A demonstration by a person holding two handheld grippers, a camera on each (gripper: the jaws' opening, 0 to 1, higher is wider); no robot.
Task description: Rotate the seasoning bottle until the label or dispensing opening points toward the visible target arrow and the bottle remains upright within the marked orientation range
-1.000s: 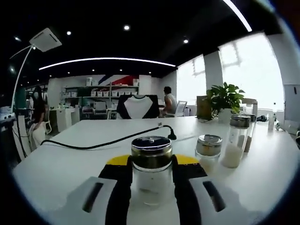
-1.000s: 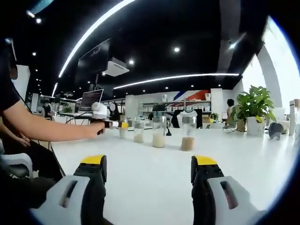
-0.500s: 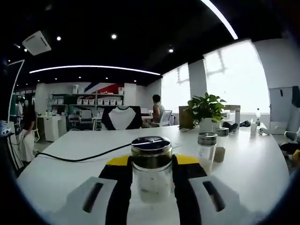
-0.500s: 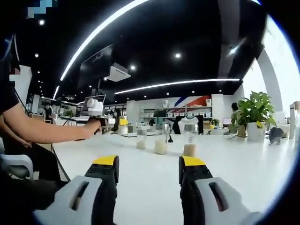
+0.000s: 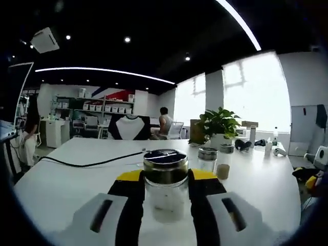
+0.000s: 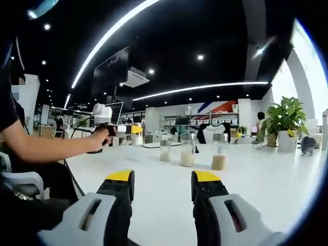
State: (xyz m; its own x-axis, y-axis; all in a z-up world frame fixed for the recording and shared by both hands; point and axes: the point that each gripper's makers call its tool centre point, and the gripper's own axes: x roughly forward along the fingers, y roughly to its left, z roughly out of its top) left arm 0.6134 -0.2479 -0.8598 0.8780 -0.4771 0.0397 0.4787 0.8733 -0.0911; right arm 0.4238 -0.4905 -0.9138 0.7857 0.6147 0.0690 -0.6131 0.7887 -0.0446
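Right gripper (image 6: 161, 185) jaws narrowed, left gripper (image 5: 165, 188) gripping bottle (image 5: 165, 182)

Both views low, near white table (image 5: 61, 179), shared.

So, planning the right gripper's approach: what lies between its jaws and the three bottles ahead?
Bare white table runs from the right gripper to the three bottles, as the right gripper view shows.

A big white counter (image 5: 56, 179) is seen. A black cable (image 5: 92, 163) is laid across it. Glass jars (image 5: 207, 158) are stood on it — some with pale powder inside. In the right gripper view, three jars (image 6: 187, 150) are lined up, and a potted plant (image 6: 286, 119) is set farther back.
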